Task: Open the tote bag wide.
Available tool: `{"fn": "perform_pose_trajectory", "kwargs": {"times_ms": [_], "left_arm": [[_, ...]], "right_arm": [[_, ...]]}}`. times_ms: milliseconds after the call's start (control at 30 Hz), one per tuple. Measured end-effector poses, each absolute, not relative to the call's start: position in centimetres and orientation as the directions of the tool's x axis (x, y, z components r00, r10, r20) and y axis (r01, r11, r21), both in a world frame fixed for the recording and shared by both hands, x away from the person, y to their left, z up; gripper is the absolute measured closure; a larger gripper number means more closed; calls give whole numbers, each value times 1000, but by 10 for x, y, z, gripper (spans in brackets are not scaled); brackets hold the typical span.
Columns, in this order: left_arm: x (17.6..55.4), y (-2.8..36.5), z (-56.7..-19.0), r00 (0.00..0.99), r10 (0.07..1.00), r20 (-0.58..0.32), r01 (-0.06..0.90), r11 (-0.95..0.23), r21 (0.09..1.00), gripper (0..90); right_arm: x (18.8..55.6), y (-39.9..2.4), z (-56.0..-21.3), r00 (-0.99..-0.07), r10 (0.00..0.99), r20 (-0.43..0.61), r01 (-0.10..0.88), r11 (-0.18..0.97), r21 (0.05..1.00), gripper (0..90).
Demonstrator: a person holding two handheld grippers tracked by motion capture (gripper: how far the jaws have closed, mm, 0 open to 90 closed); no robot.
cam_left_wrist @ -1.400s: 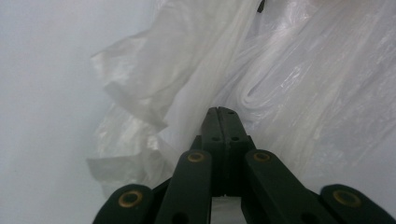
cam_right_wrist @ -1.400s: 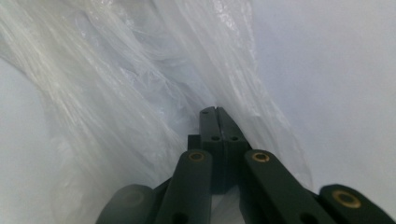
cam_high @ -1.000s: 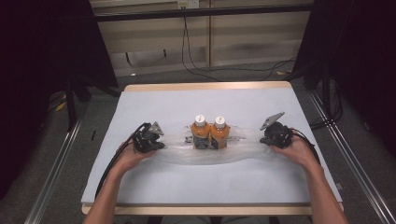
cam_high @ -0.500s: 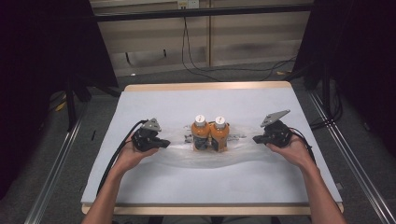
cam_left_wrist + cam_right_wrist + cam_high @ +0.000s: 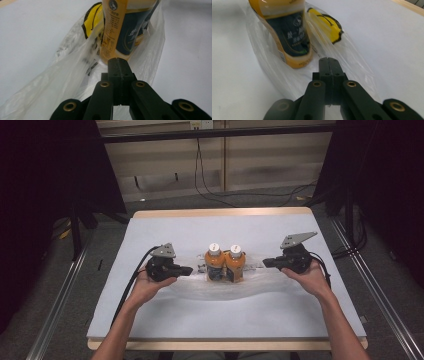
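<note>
Two orange bottles with white caps [image 5: 215,262] [image 5: 235,265] stand side by side mid-table inside a clear plastic bag [image 5: 220,287]. My left gripper [image 5: 189,269] is at the bag's left end, jaws pressed together on the plastic. At the bag's right end, my right gripper [image 5: 266,262] is shut on it the same way. In the left gripper view the shut jaws [image 5: 118,61] point at a bottle [image 5: 125,30] behind the bag film [image 5: 62,82]. In the right gripper view the shut jaws [image 5: 328,61] face the other bottle [image 5: 287,32]. A yellow item [image 5: 327,22] lies in the bag.
The white-covered table [image 5: 225,225] has a wooden rim. Cables run on the floor beyond its far edge. Metal rails flank the table on both sides.
Both hands have risen a little with the grippers, and the bag's two ends have come up off the table with them. The bottles stay in place.
</note>
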State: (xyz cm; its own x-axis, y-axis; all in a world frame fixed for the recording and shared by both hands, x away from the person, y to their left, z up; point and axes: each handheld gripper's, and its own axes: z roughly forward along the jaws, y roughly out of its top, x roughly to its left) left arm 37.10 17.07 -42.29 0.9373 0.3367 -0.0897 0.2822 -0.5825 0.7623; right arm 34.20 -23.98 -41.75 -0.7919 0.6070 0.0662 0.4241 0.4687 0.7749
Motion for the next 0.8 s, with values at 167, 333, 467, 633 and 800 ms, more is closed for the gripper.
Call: {"fn": "perform_pose_trajectory", "kwargs": {"times_ms": [167,333,467,633,800], "left_arm": [[363,152,-424,943,314,-111,279,-559,781,900],[358,136,-424,955,278,-102,246,-552,797,900],[356,123,-426,958,260,-118,245,-539,806,900],[349,101,-432,967,231,-110,223,-555,801,900],[347,88,-441,964,247,-95,223,-566,794,900]], "right_arm": [[347,-217,-417,-814,577,64,408,492,769,900],[354,-203,-417,-820,570,59,408,508,759,900],[361,-194,-416,-827,558,67,404,507,761,900],[371,-189,-416,-825,561,73,406,497,767,900],[376,-179,-419,-826,559,65,410,517,751,900]]}}
